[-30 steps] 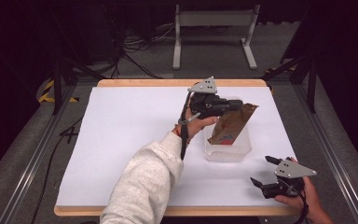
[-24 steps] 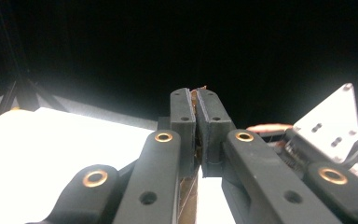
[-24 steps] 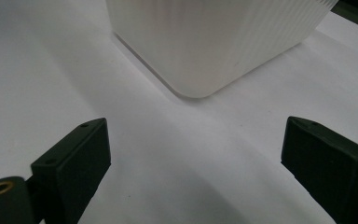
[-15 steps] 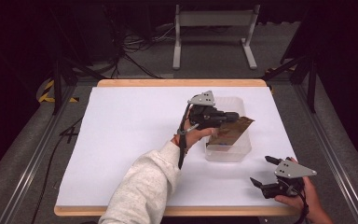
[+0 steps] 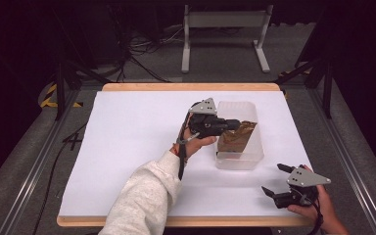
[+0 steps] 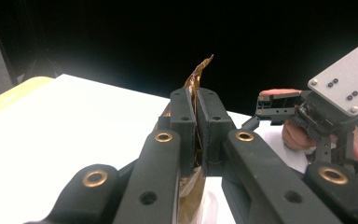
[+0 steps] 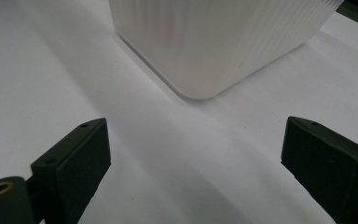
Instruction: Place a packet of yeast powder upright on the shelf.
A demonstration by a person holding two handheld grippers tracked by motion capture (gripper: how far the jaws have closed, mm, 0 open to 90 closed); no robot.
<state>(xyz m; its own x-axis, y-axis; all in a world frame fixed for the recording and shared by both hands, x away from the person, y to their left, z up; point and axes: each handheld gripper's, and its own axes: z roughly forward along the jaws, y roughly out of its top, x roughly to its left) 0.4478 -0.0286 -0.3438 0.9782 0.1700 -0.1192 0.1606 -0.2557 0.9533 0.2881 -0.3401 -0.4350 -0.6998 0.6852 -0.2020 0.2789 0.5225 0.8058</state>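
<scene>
The left claw (image 5: 235, 124) clenches a brown crinkled wrapper (image 5: 236, 138) hanging into a clear plastic tub (image 5: 247, 159) near the counter's (image 5: 127, 142) right edge; the right claw (image 5: 277, 180) rests released near the front-right corner.

Table (image 5: 127, 147) carries a container (image 5: 239, 159), which sits right of centre. Left gripper (image 5: 237, 124) reaches over container's left rim, its fingers (image 6: 182, 116) pressed together on a wrapper (image 5: 235, 138). Wrapper runs from betw. the fingers down into container, leaning toward its near end; in the left gripper view its top edge pokes up beyond the fingertips. Right gripper (image 5: 273, 180) is near the table's front right corner, well apart from left gripper, nearer the person than container and slightly to its right. Right fingers (image 7: 72, 161) are spread wide over bare table; container's rounded near corner lies just ahead of the gap betw. them, not touching.
</scene>
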